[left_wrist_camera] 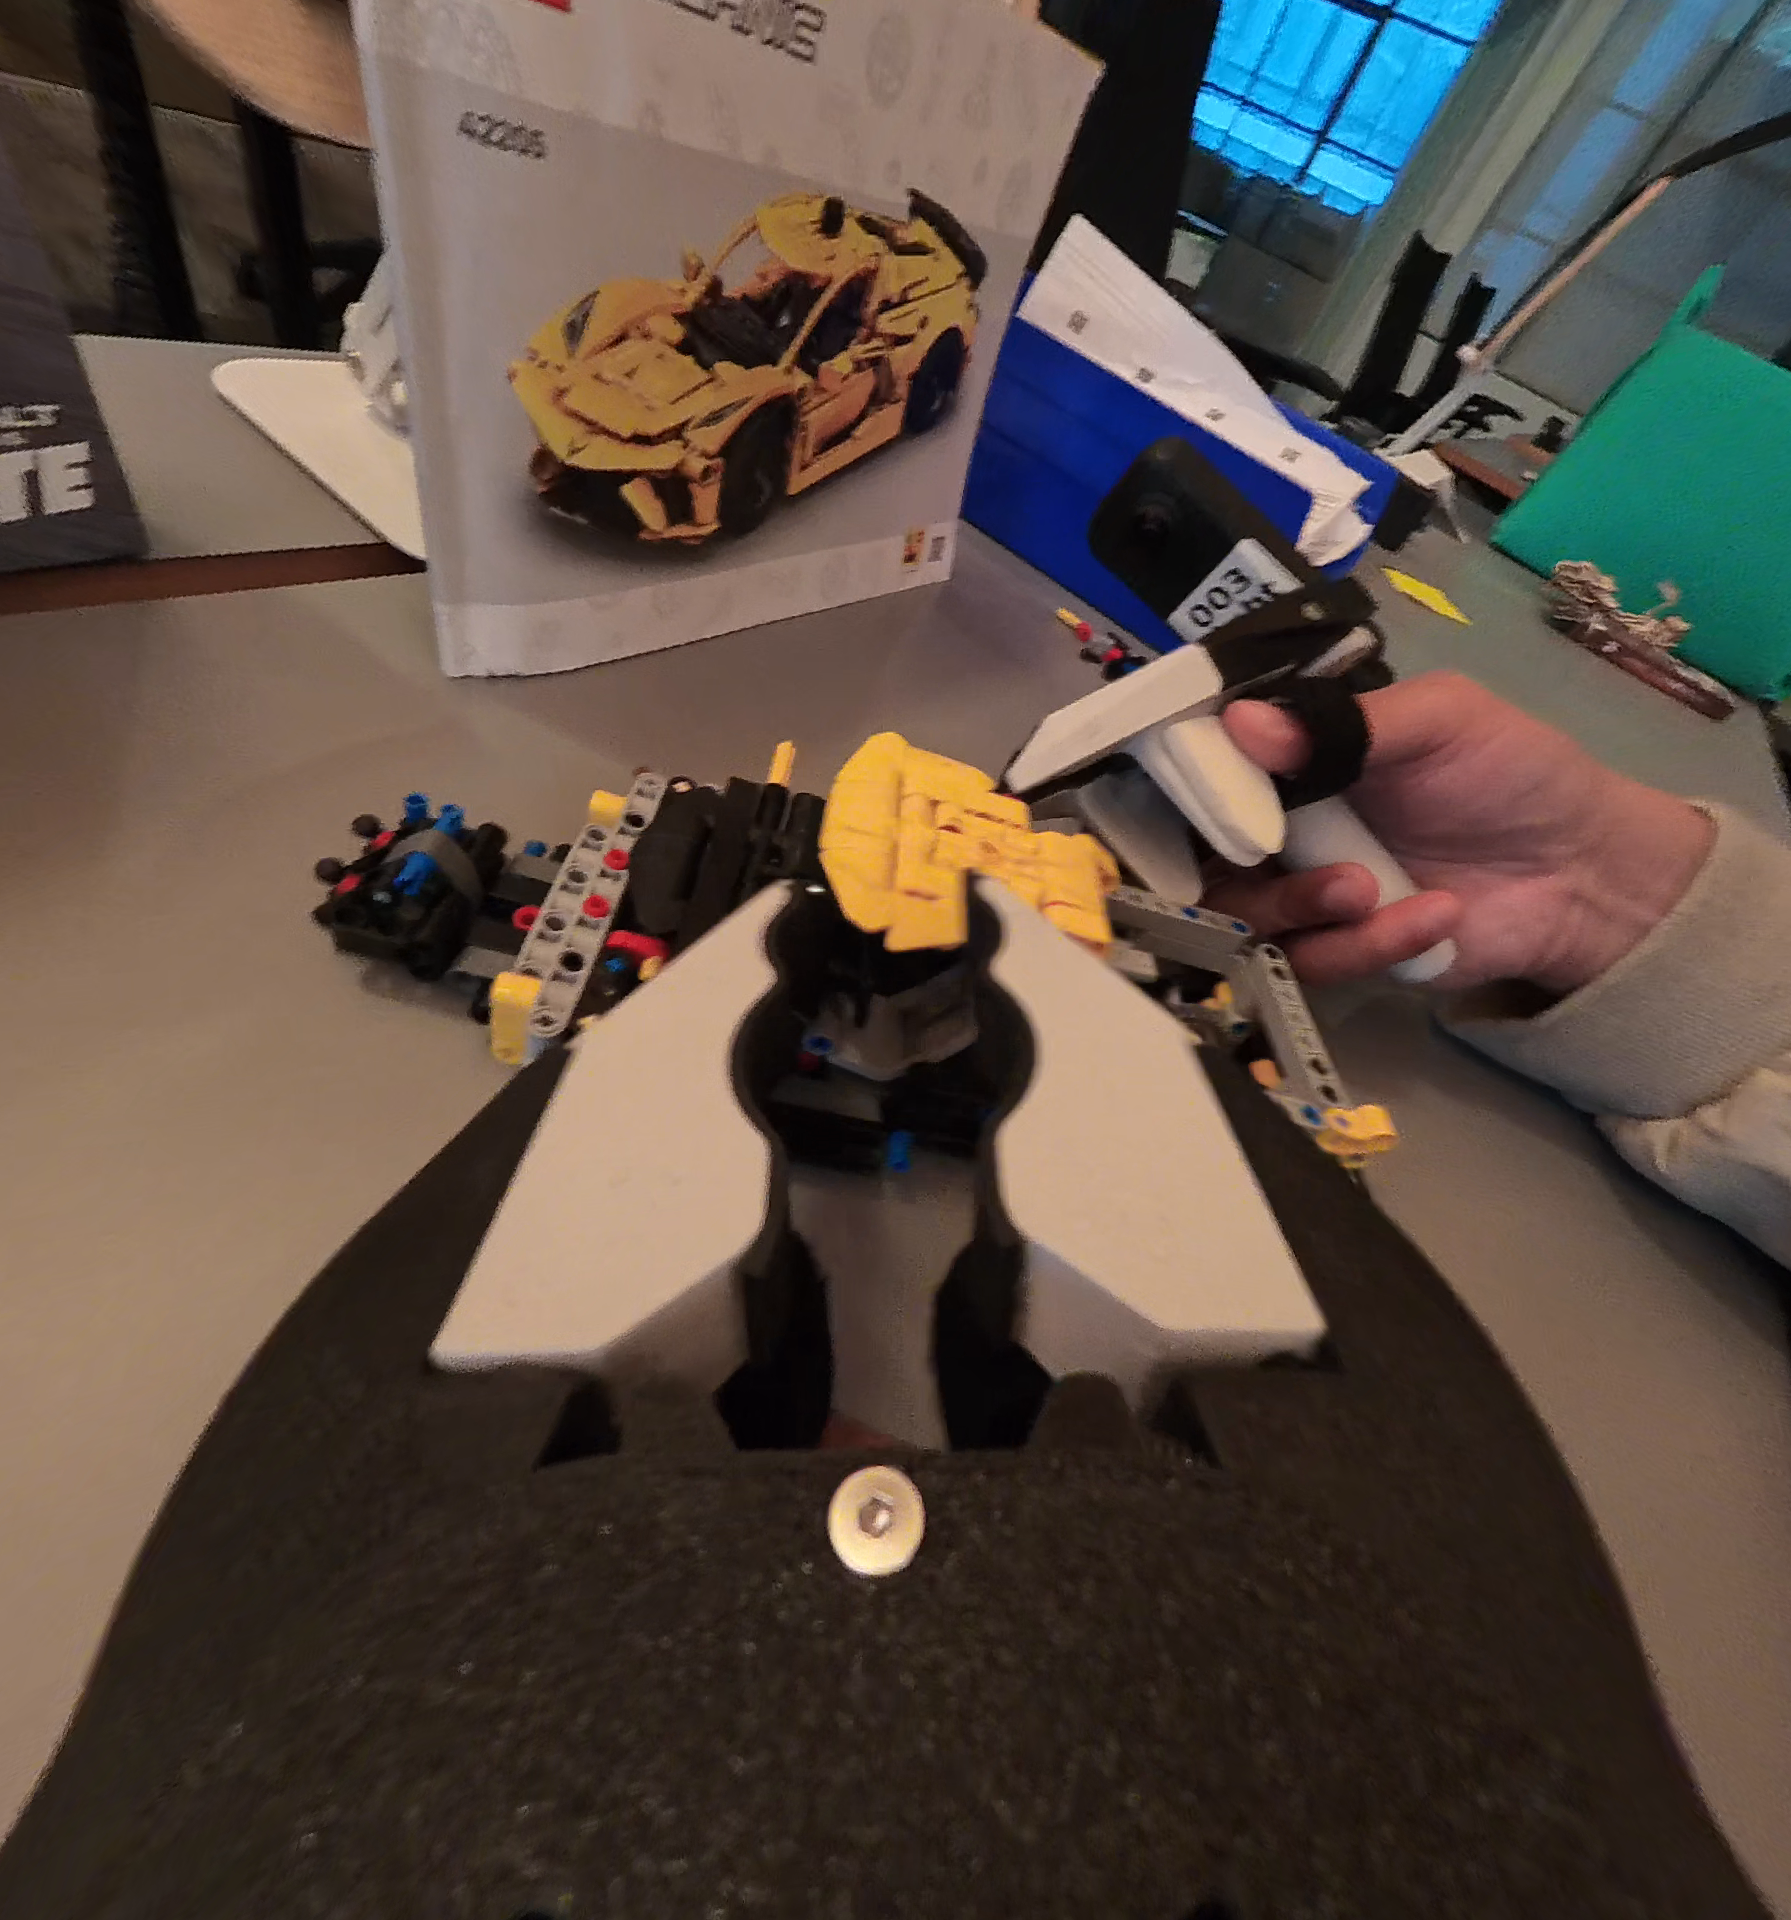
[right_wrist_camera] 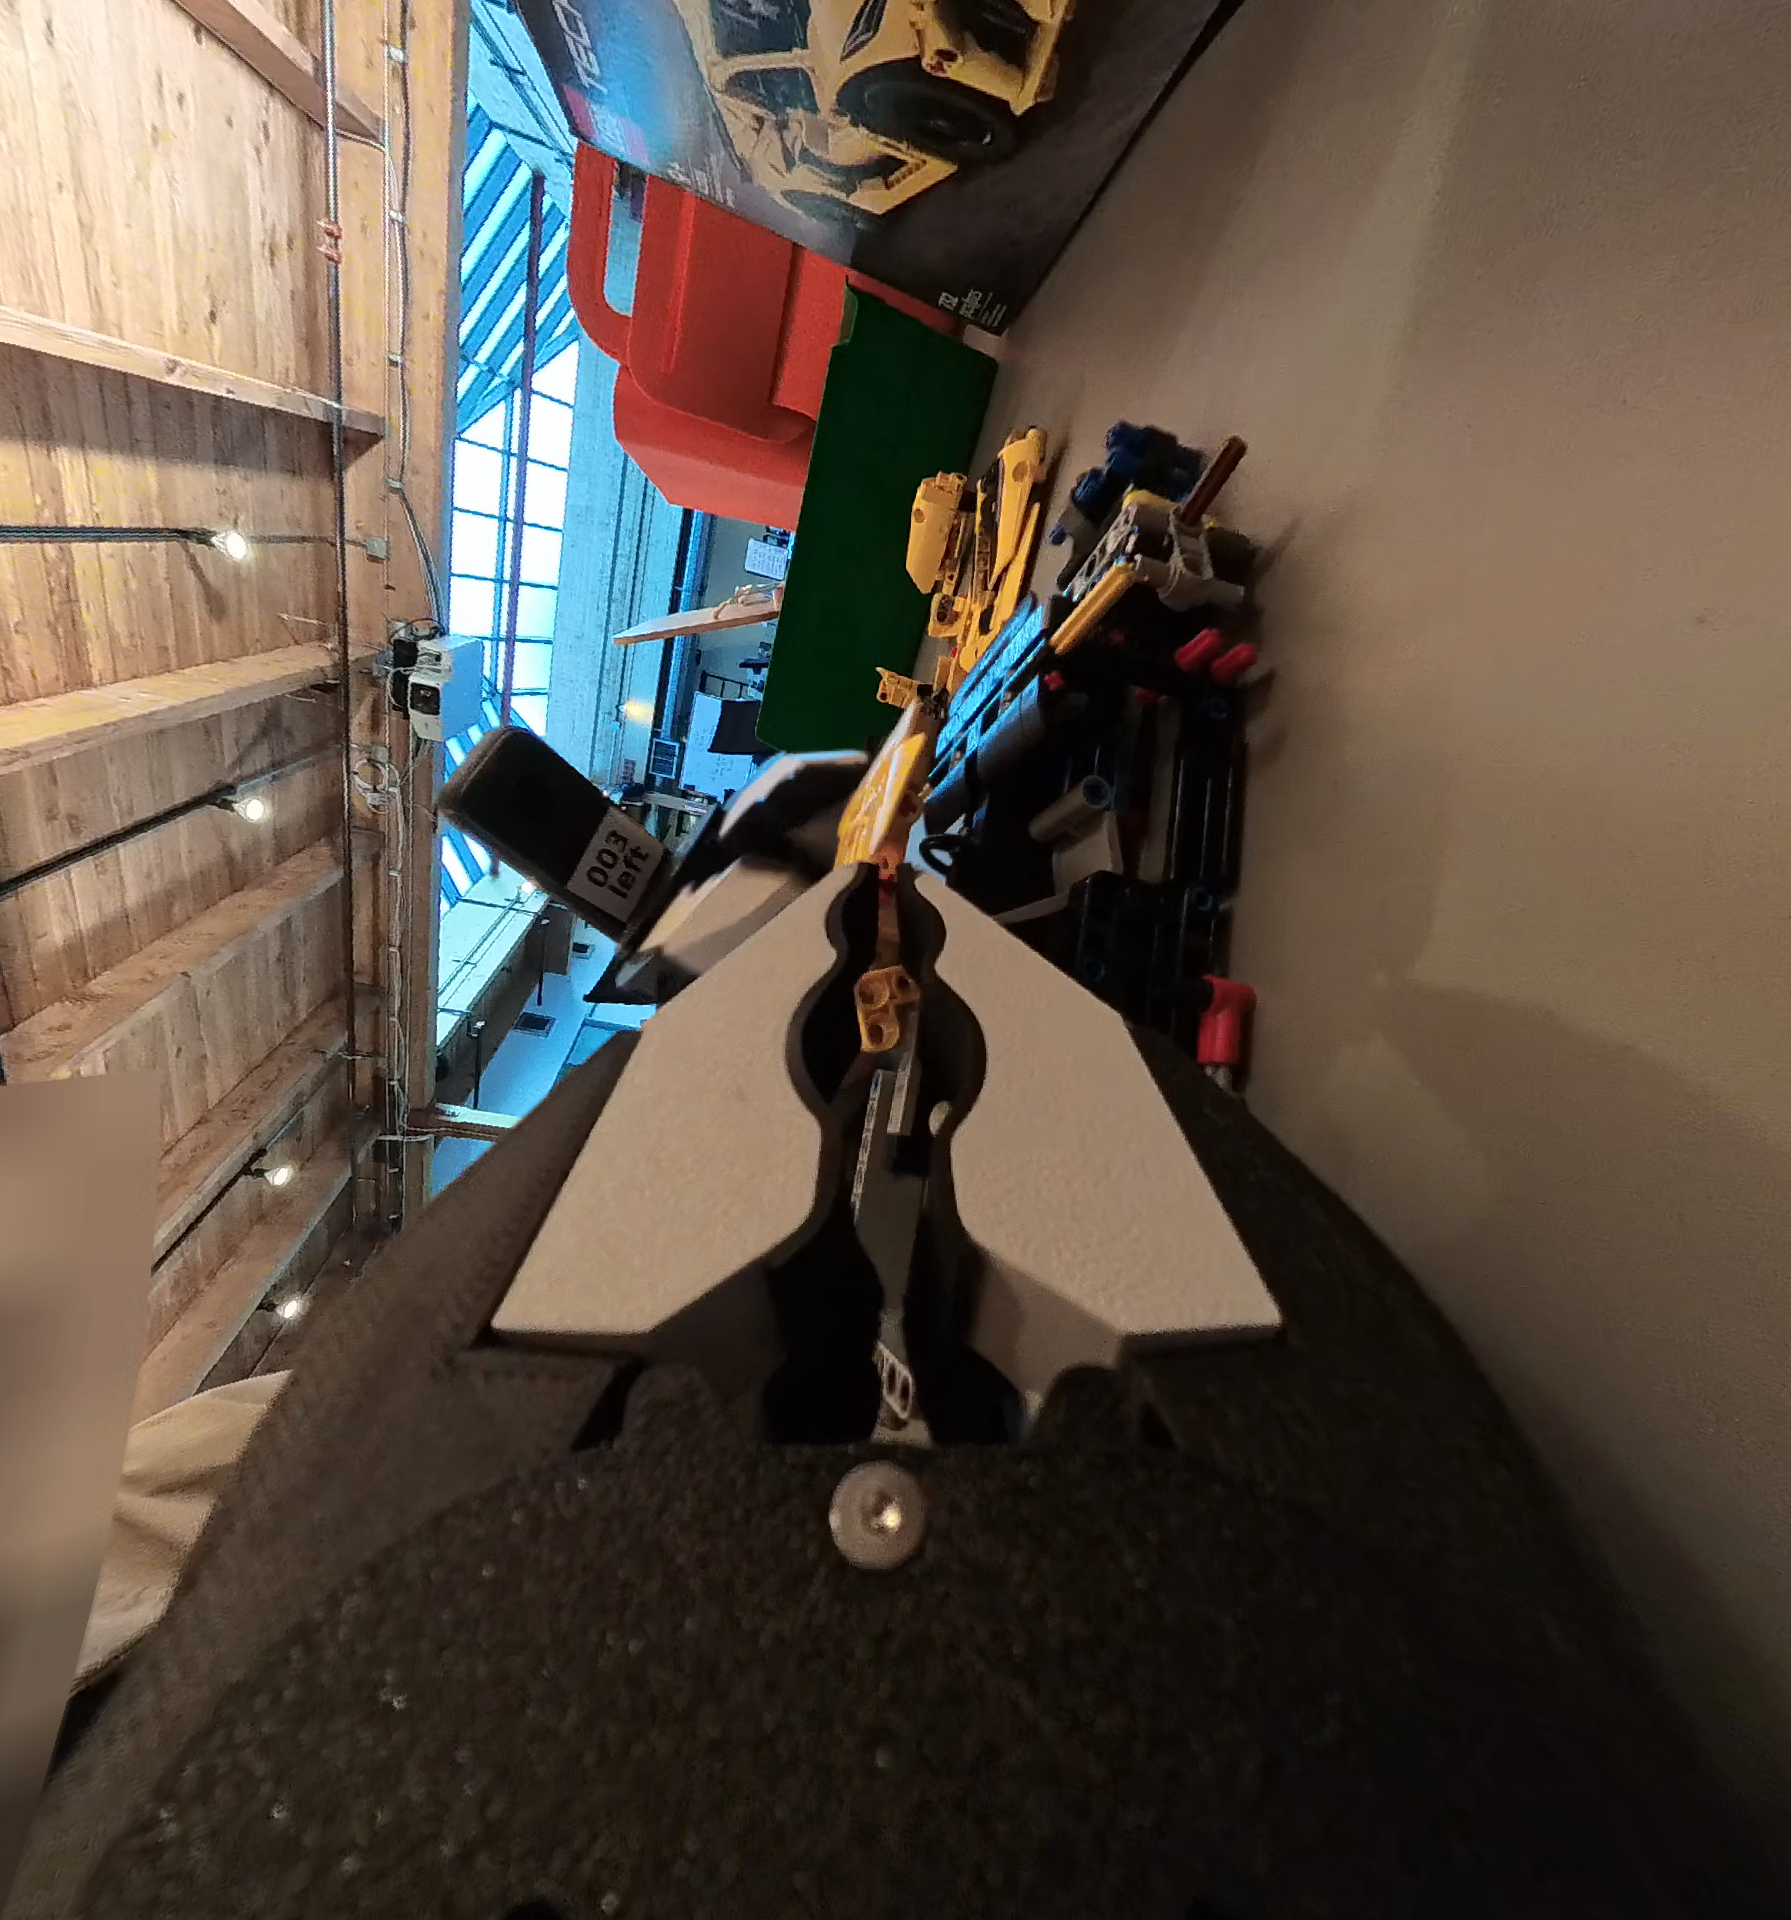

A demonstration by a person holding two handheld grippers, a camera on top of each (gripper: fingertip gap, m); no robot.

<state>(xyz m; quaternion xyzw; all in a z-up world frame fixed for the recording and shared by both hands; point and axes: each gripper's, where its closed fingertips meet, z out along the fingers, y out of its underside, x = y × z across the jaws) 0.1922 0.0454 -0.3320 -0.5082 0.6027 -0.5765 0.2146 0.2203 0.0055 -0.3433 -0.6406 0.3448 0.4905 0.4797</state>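
A partly built brick car chassis [left_wrist_camera: 579,914], black and grey with red and blue pins, lies on the grey table [left_wrist_camera: 195,1039]. A yellow body panel assembly [left_wrist_camera: 932,852] sits over its middle. My left gripper [left_wrist_camera: 891,904] has its white fingers closed on either side of the yellow assembly's lower edge. My right gripper [left_wrist_camera: 1016,784], held by a hand [left_wrist_camera: 1493,831], touches the assembly from the right. In the right wrist view, which is rolled sideways, my right gripper [right_wrist_camera: 886,883] is shut on a yellow piece [right_wrist_camera: 883,1003] of that assembly. The chassis [right_wrist_camera: 1130,779] lies just beyond.
A grey booklet with a yellow car picture [left_wrist_camera: 704,364] stands behind the chassis. A blue box [left_wrist_camera: 1057,457], a green board [left_wrist_camera: 1701,499] and small loose pieces [left_wrist_camera: 1099,644] are at the back right. A dark box [left_wrist_camera: 8,468] is at the left. My right fingertips sit around 6 centimetres from my left ones.
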